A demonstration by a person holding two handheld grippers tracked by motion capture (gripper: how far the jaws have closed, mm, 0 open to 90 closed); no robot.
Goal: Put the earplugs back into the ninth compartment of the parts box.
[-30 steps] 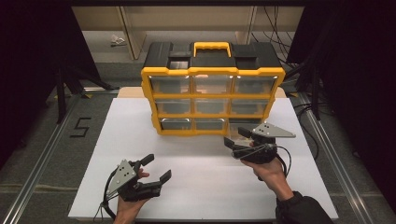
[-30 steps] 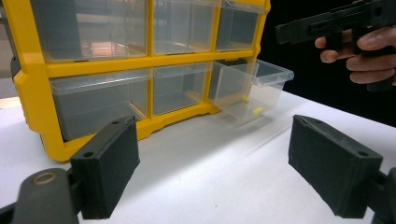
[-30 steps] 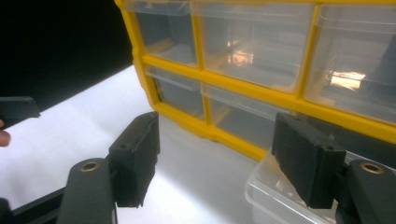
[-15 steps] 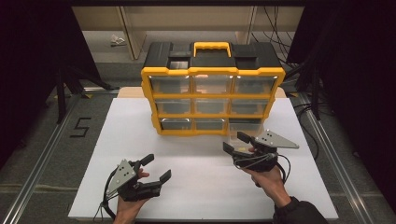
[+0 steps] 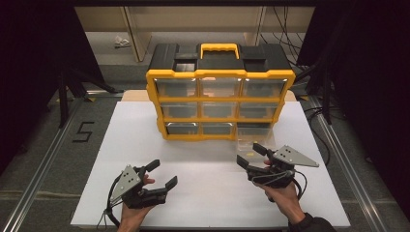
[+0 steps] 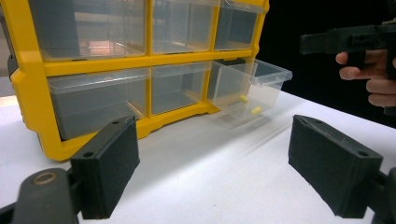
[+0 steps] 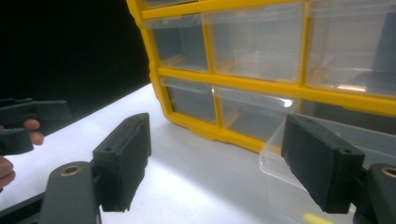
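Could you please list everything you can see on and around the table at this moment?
Drawer organiser: one, yellow frame with black top and yellow handle, nine clear drawers, at the table's far middle.
Pulled-out drawer: one, clear, bottom row on the right gripper's side, partly slid out.
Small pieces: two, yellow, inside the pulled-out drawer.
Table: one, white top.
Numeral 5: one, black, on the grey floor left of the table.
Left gripper: one, black, open, near the table's front edge.
Right gripper: one, black, jaws just been opening, nothing pressed between them, beside the pulled-out drawer.
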